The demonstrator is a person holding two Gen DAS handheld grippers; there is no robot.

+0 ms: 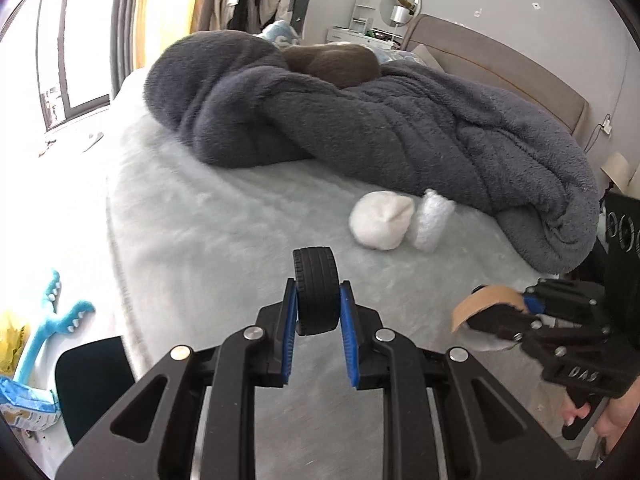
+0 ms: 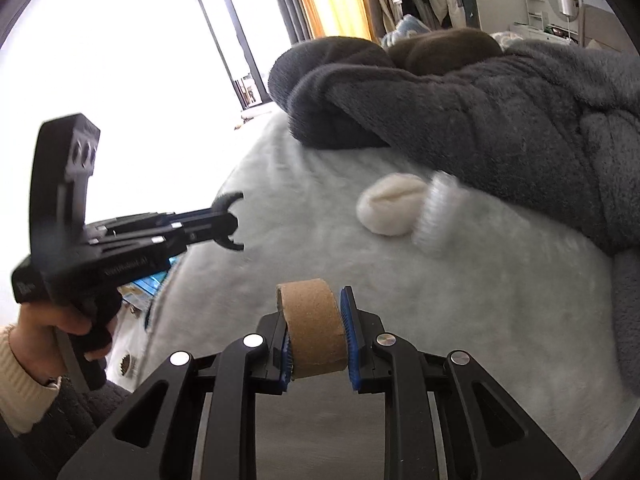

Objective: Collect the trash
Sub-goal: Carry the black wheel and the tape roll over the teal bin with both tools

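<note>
Clamping a small black toy wheel (image 1: 316, 292) between its blue pads, the left gripper (image 1: 318, 312) hangs over the pale grey bed cover (image 1: 224, 224), the wheel standing upright on its tread so the pads press its flat faces, probably the firmest hold on so round a thing. At about four o'clock in the left wrist view, the right gripper (image 1: 486, 312) is closed on a brown cardboard tape core (image 1: 488, 300). The right wrist view shows that core (image 2: 314, 326) gripped across its width, its curved outer face turned toward the camera.

Two pieces of trash lie on the cover: a white crumpled wad (image 1: 380, 220) at roughly one o'clock from the wheel, and a fuzzy white roll (image 1: 432, 218) touching its right side, both just beside the edge of the heaped dark grey blanket (image 1: 400, 120). With both tools full, I judge they must unload somewhere before taking those two; no bin shows in either view.
</note>
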